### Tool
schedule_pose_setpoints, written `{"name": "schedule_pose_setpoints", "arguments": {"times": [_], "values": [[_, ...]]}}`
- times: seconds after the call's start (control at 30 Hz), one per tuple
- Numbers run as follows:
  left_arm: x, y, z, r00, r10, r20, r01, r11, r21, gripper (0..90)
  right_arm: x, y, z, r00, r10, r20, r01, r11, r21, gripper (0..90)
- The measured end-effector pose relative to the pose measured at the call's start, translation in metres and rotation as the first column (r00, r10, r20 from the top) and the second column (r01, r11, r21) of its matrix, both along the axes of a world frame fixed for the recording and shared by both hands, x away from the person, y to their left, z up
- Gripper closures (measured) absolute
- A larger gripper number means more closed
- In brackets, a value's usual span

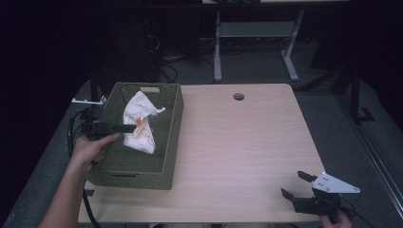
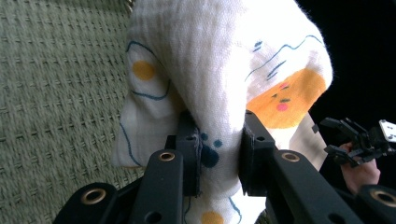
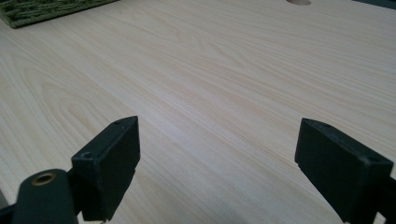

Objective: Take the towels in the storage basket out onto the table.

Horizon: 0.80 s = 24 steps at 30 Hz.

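A: What's the biggest thing here?

B: The table (image 1: 237, 142), pale wood, with a round hole (image 1: 238, 97) near its far edge.

A: And on it?

B: A green woven basket (image 1: 172, 142) at the left side.

A: Anything inside?

B: A white cloth (image 1: 138, 124) with blue lines and orange patches, bunched up within the basket walls.

A: What has hold of it?

B: The left gripper (image 2: 219, 154), reaching in over the basket's left wall. Its jaws are pressed in on a fold of the cloth from both sides.

A: And the other one?

B: The right gripper (image 1: 298, 185) sits low over the table's near right corner, well apart from the basket, jaws spread wide with only bare wood between them.
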<state>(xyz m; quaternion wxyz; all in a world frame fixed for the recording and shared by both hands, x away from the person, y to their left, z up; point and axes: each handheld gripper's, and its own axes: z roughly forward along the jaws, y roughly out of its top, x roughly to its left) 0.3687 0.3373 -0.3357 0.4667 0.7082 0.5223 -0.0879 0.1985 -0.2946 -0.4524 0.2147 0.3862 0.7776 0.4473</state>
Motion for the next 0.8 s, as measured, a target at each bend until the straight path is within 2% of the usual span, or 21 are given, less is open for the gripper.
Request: {"name": "schedule_pose_setpoints", "arguments": {"times": [0.1, 0.2, 0.43, 0.8], "values": [[0.000, 0.000, 0.002, 1.0000, 0.001, 0.000, -0.001, 1.0000, 0.001, 73.2, 0.000, 0.000, 0.000, 1.0000, 0.001, -0.001, -0.001, 1.0000, 0.001, 13.8], [-0.001, 0.000, 0.003, 1.0000, -0.002, 0.008, 0.002, 0.9997, -0.026, 73.2, 0.000, 0.000, 0.000, 1.0000, 0.006, 0.003, -0.006, 1.0000, -0.003, 13.8], [0.000, -0.001, 0.012, 0.9995, -0.016, 0.026, 0.017, 0.9982, -0.057, 73.2, 0.001, 0.000, 0.000, 1.0000, 0.002, 0.000, -0.002, 1.0000, -0.001, 13.9], [0.000, -0.006, 0.022, 0.9982, -0.045, 0.040, 0.047, 0.9960, -0.075, 73.2, 0.001, 0.001, 0.000, 0.9999, 0.011, 0.003, -0.011, 0.9999, -0.003, 13.8]]}}
